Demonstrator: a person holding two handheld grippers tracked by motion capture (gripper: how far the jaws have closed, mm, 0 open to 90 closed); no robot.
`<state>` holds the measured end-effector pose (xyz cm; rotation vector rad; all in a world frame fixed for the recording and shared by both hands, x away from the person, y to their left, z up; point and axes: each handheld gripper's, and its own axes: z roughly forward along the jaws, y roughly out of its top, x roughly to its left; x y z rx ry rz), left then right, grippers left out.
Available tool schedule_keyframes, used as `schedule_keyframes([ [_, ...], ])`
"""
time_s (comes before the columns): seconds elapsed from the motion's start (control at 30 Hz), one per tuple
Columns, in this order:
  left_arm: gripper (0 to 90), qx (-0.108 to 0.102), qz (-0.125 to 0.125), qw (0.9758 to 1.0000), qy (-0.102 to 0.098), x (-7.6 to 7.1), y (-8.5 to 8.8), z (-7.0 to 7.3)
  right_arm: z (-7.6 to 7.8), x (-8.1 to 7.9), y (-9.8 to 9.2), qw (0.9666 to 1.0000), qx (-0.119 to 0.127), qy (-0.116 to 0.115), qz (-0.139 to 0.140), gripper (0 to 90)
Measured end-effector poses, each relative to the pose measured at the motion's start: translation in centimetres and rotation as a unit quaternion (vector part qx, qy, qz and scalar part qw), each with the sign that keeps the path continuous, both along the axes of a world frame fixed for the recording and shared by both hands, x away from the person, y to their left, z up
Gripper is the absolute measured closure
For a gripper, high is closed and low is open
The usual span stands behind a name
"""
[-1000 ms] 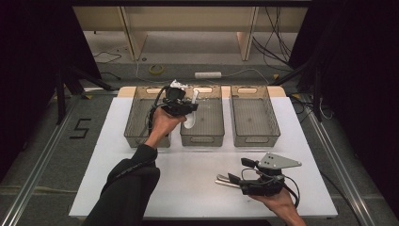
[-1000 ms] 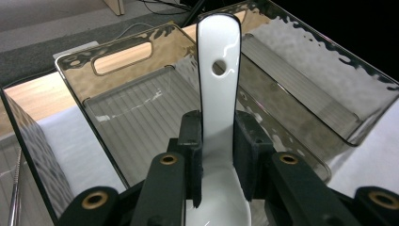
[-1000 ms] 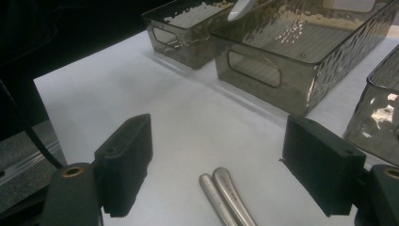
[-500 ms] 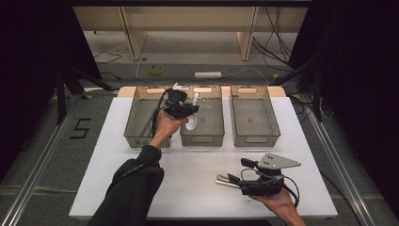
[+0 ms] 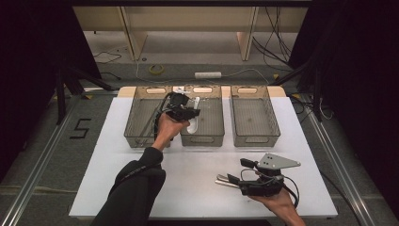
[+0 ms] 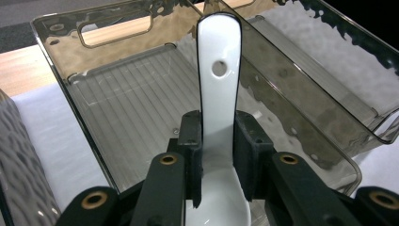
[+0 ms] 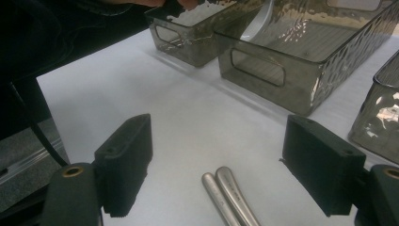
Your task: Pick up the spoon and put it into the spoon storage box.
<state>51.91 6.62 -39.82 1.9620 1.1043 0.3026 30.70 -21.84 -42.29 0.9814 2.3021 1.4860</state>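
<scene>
A white table (image 5: 117,188) sits in a dark room, with bare floor and cables beyond it. Our left gripper (image 6: 219,136) has its jaws closed on a white spoon (image 6: 217,84), pinched at the neck where handle meets bowl, held over the middle bin (image 5: 207,129). The spoon looks like glazed ceramic: stiff, smooth, probably slippery and likely to chip if dropped, so we judge the narrow neck the surest hold, lowered gently. Our right gripper (image 7: 219,165) rests low near the table's front edge, jaws wide and empty, with two metal handles (image 7: 228,195) lying side by side between them; these look hard and thin. We count three bins, one spoon, two handles, two grippers.
</scene>
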Motion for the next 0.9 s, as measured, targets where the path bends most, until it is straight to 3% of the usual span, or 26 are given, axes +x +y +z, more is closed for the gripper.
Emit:
schedule_keyframes([
  [0.6, 71.9, 0.027, -0.005, 0.9995, 0.017, 0.2, -0.8, -1.2, 0.0, 0.0, 0.0, 1.0, -0.001, 0.001, 0.001, 25.7],
  [0.67, 63.2, 0.028, 0.002, 0.9995, 0.015, 0.3, -0.8, -1.1, 0.0, 0.0, 0.0, 1.0, -0.001, 0.001, 0.001, 25.7],
  [0.9, 46.6, 0.023, 0.001, 0.9997, 0.004, -0.2, -0.5, 0.4, 0.0, 0.1, 0.0, 1.0, -0.001, 0.002, 0.001, 25.7],
])
